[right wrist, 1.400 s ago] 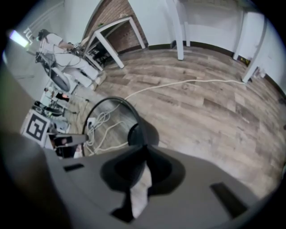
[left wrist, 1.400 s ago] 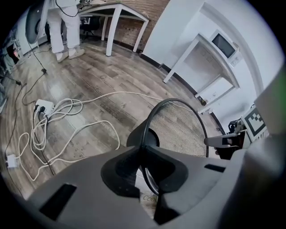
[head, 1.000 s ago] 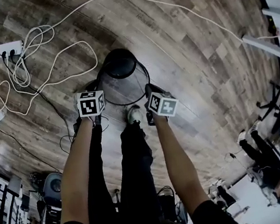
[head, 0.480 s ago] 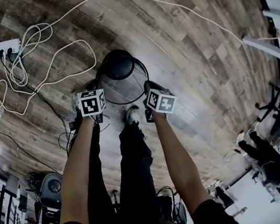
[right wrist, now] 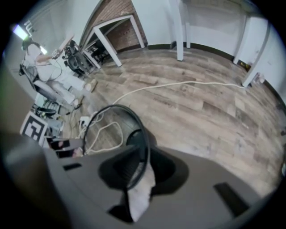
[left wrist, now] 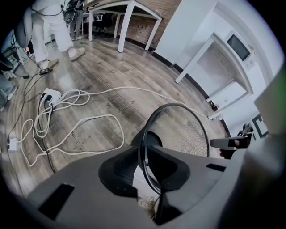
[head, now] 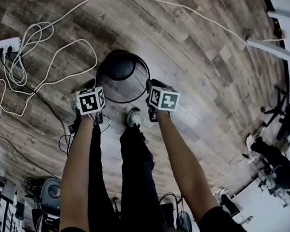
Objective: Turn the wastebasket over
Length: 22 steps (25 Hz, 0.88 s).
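- Wood-plank flooring (head: 194, 49) fills the head view, and the person's dark-trousered legs reach down to a pale shoe (head: 133, 117) near the middle.
- The black mesh wastebasket (head: 120, 67) sits on the floor just beyond the shoe, between the two grippers. Its round wire rim faces up toward the camera and its dark solid base shows through the opening.
- The left gripper (left wrist: 149, 179) points steeply down at the near left part of the rim. Its jaws have just been opening and now stand narrowly apart, with the thin rim wire passing between them and a gap on either side.
- The right gripper (right wrist: 138, 179) stands likewise at the near right part of the rim. Its jaws have also just been opening, and the rim runs loose between them.
- A marker cube tops each gripper, left (head: 91, 100) and right (head: 163, 99).
- A long white cable (head: 54, 67) loops across the floor to the far left, near a white power strip (head: 8, 47).
- White table legs (left wrist: 125, 22) stand at the far end of the room.
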Each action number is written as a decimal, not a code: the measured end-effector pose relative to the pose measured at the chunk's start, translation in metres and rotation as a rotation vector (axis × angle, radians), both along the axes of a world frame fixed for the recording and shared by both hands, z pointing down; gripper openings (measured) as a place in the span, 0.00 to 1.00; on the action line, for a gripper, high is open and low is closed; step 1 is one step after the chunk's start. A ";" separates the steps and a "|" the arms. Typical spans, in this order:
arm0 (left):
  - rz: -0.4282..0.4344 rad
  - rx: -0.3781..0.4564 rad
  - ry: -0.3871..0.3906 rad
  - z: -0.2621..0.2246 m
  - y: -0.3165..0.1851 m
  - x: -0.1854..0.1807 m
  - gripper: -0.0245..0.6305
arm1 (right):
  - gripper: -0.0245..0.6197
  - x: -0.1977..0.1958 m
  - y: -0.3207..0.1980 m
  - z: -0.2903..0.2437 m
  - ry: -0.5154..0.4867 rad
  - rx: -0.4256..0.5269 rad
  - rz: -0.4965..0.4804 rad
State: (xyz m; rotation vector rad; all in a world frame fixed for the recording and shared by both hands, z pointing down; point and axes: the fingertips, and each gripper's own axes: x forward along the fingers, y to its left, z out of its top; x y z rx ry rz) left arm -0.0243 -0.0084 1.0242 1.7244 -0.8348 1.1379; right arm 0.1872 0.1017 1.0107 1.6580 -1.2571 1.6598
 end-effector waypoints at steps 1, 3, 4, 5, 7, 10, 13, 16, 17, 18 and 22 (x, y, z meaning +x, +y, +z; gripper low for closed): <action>-0.013 0.009 0.009 -0.007 0.001 -0.001 0.18 | 0.18 -0.001 0.000 -0.007 -0.002 0.004 -0.002; -0.041 0.021 0.025 -0.027 0.006 -0.004 0.18 | 0.18 -0.005 0.002 -0.025 -0.006 0.009 -0.010; -0.052 0.025 0.032 -0.038 0.009 -0.005 0.18 | 0.18 -0.007 0.003 -0.036 -0.008 0.012 -0.014; -0.060 0.030 0.039 -0.050 0.011 -0.005 0.18 | 0.18 -0.009 0.003 -0.049 -0.011 0.020 -0.017; -0.076 0.039 0.064 -0.077 0.012 -0.001 0.17 | 0.18 -0.010 -0.003 -0.076 -0.013 0.051 -0.021; -0.110 0.042 0.107 -0.129 0.021 0.007 0.13 | 0.14 -0.011 -0.005 -0.125 -0.016 0.100 -0.015; -0.136 0.086 0.138 -0.189 0.023 0.011 0.10 | 0.12 -0.015 -0.007 -0.177 -0.026 0.144 -0.014; -0.125 0.171 0.199 -0.264 0.024 0.020 0.09 | 0.10 -0.018 -0.007 -0.229 -0.052 0.197 -0.028; -0.122 0.208 0.218 -0.293 0.025 0.023 0.09 | 0.10 -0.017 -0.006 -0.248 -0.054 0.215 -0.035; -0.122 0.243 0.234 -0.322 0.026 0.026 0.09 | 0.09 -0.015 -0.004 -0.266 -0.050 0.234 -0.045; -0.107 0.387 0.253 -0.432 0.038 0.024 0.09 | 0.09 -0.012 0.007 -0.344 -0.022 0.322 -0.100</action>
